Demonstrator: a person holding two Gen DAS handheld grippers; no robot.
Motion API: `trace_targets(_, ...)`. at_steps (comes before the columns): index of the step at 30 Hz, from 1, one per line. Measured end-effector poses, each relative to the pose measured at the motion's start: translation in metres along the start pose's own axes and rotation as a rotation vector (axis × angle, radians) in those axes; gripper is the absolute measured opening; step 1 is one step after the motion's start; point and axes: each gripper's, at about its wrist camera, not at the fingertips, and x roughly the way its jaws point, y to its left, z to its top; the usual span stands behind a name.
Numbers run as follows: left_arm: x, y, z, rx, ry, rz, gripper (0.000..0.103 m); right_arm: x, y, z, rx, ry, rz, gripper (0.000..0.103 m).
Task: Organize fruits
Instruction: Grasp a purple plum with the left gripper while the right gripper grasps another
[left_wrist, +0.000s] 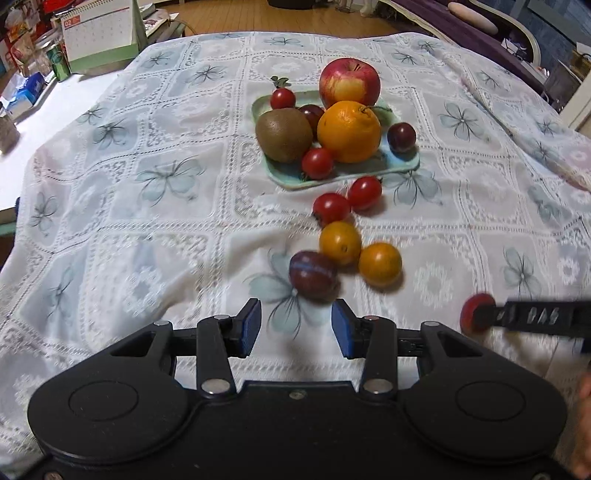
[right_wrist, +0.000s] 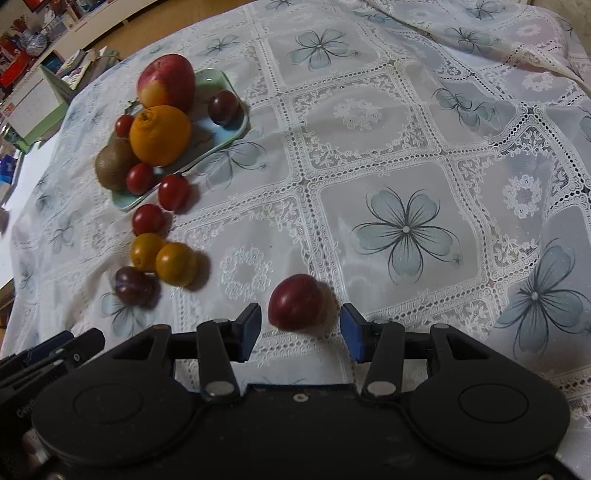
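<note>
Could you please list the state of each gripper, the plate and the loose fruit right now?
left gripper: open, empty, just short of the dark plum.
right gripper: open, red plum between its fingers, not clamped.
plate: full, holding apple, orange, kiwi and small fruits.
two yellow tomatoes: loose on the tablecloth, touching.
</note>
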Motion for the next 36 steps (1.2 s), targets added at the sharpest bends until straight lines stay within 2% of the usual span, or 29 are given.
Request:
trace_targets(10,0.036,-0.005,0.015,-0.078,0.030,-0.005,0.050,0.023,0.000,0.002,0.021,0.036,-0.009,0.050)
trace_targets(14,0.046,-0.008,0.016,-0.066,0.033,0.024,0.051,0.025,0.000,0.001,0.021,0.037,-0.008,0.050)
trace_targets(26,0.062,-0.009,0.021,-0.088,0.027,0.029,0.051,0.032,0.006,-0.002,0.009,0.019,-0.025,0.050)
trace_targets(27,0.063,-0.010,0.020,-0.074,0.020,0.026,0.049,0.032,0.007,-0.002,0.010,0.010,-0.026,0.050)
trace_targets(29,0.063,-0.012,0.018,-0.046,0.004,0.025,0.046,0.030,0.008,-0.004,0.010,-0.010,-0.033,0.040)
trace_targets(36,0.050,-0.010,0.015,-0.048,-0.003,0.008,0.045,0.015,0.005,-0.006,-0.004,-0.038,0.000,0.040)
